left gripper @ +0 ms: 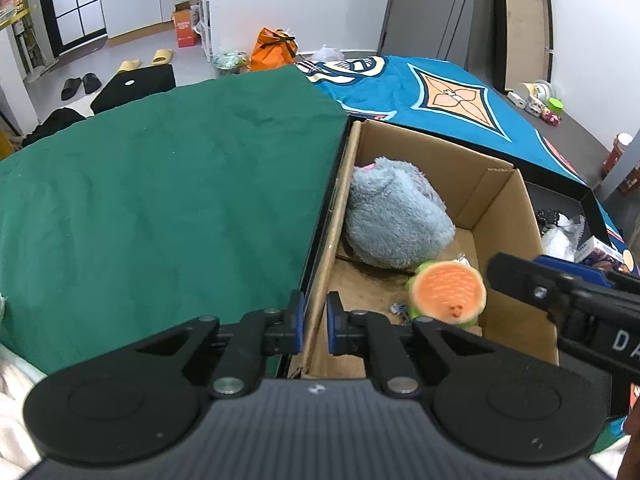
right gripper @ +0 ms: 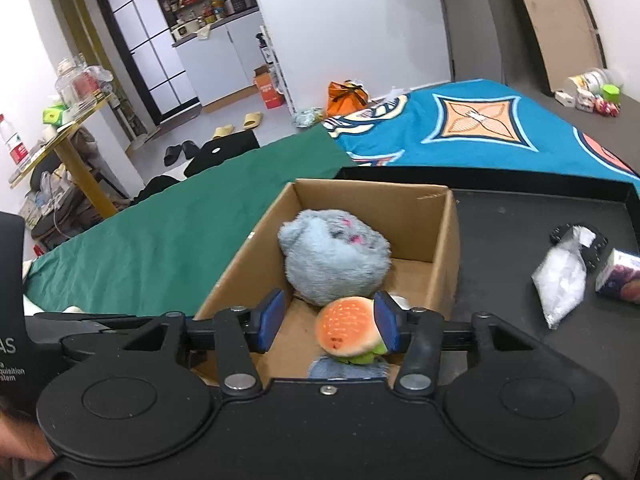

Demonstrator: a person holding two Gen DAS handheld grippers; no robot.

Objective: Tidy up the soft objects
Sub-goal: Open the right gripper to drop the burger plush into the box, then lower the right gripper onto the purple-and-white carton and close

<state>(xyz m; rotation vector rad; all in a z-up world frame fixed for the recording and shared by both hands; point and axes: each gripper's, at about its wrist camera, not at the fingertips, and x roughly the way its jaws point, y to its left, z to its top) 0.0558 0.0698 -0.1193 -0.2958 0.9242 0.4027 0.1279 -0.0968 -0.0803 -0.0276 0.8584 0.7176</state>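
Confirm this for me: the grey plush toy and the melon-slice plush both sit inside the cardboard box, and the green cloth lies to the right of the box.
One detail is off. The green cloth lies to the left of the cardboard box, not the right, as the left wrist view shows. The grey plush toy and the melon-slice plush do both sit inside the box.

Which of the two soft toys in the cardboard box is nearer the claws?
The orange-faced melon toy; the fluffy grey plush lies beyond it, deeper in the cardboard box.
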